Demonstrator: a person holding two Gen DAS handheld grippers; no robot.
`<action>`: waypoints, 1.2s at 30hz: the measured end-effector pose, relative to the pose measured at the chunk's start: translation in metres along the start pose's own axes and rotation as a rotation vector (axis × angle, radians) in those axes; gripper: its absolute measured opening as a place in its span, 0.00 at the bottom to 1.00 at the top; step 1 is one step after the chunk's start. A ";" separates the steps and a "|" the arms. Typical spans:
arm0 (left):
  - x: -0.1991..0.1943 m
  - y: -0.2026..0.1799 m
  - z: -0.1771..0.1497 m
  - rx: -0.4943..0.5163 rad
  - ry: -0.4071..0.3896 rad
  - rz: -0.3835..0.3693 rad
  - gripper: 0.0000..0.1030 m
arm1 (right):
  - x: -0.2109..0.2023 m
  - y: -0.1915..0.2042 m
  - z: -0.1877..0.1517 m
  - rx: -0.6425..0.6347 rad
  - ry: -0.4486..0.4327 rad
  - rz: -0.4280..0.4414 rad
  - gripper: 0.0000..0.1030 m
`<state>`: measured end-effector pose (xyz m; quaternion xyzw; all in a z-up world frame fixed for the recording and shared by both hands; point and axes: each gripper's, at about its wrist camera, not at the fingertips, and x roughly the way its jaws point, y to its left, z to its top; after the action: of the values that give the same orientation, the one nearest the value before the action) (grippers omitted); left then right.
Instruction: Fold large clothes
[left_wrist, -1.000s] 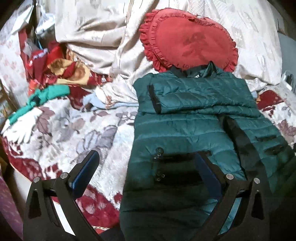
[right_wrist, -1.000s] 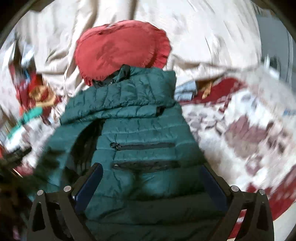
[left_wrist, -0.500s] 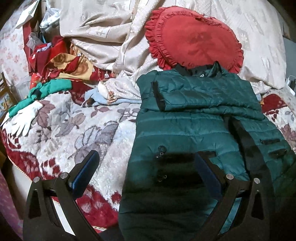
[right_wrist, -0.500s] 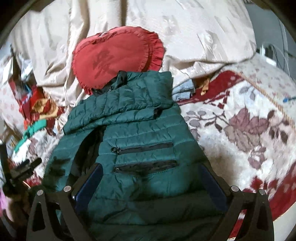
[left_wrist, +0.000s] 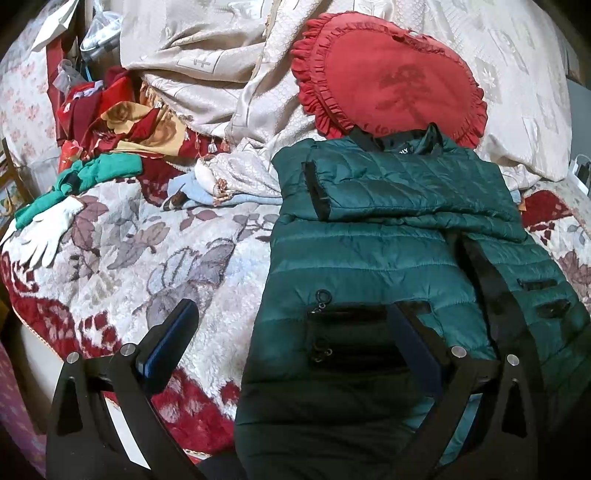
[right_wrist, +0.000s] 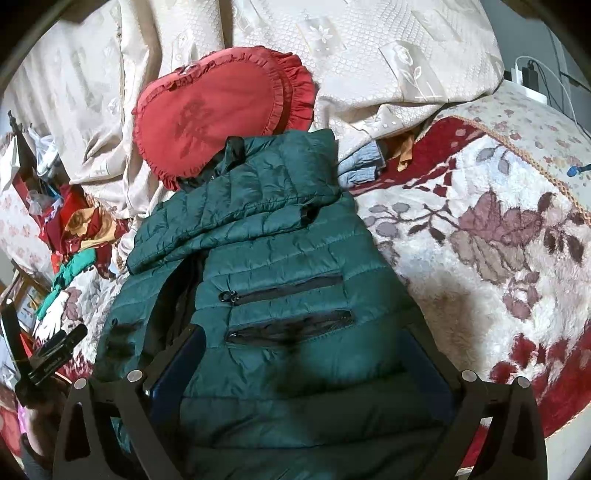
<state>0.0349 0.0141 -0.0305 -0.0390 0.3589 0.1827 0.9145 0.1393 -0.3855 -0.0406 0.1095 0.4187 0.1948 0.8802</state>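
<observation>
**Green quilted jacket laid flat on a floral bedspread, both grippers held apart above its hem**

The dark green quilted jacket (left_wrist: 369, 258) lies front-up on a floral plush blanket (left_wrist: 155, 258), its collar toward a red heart-shaped ruffled cushion (left_wrist: 388, 77) and touching the cushion's lower edge. Both sleeves are folded across the chest, one over the other; the black cuff of the upper sleeve (left_wrist: 314, 190) ends near the jacket's left edge in the left wrist view. The front opening runs as a dark strip down the body. Zipped pockets show on each front panel, two of them clearly in the right wrist view (right_wrist: 291, 306).

The left gripper (left_wrist: 291, 350) hovers over the lower part of the jacket with its jaws wide apart: one finger is above the blanket, the other above the jacket's pocket area. Nothing is between them. The right gripper (right_wrist: 303, 369) likewise has its jaws spread wide above the hem region, holding nothing; the left gripper also appears at the left edge of this view.

Behind the cushion lies a cream embroidered bedcover (left_wrist: 207, 55). To the left of the jacket are a light blue cloth (left_wrist: 207, 195), a red and yellow patterned fabric (left_wrist: 122, 125), a green garment (left_wrist: 92, 173) and a white glove (left_wrist: 48, 236).
</observation>
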 end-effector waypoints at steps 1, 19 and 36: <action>0.000 0.000 0.000 0.000 0.001 0.001 1.00 | 0.000 0.000 0.000 0.001 -0.001 0.002 1.00; 0.000 0.001 -0.001 -0.001 0.002 0.000 1.00 | -0.002 -0.003 0.000 0.008 -0.002 0.016 1.00; 0.000 0.001 -0.001 -0.001 0.003 0.000 1.00 | -0.003 -0.003 0.000 0.013 -0.002 0.021 1.00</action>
<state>0.0339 0.0150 -0.0310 -0.0395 0.3601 0.1829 0.9140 0.1383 -0.3892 -0.0391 0.1196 0.4178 0.2012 0.8779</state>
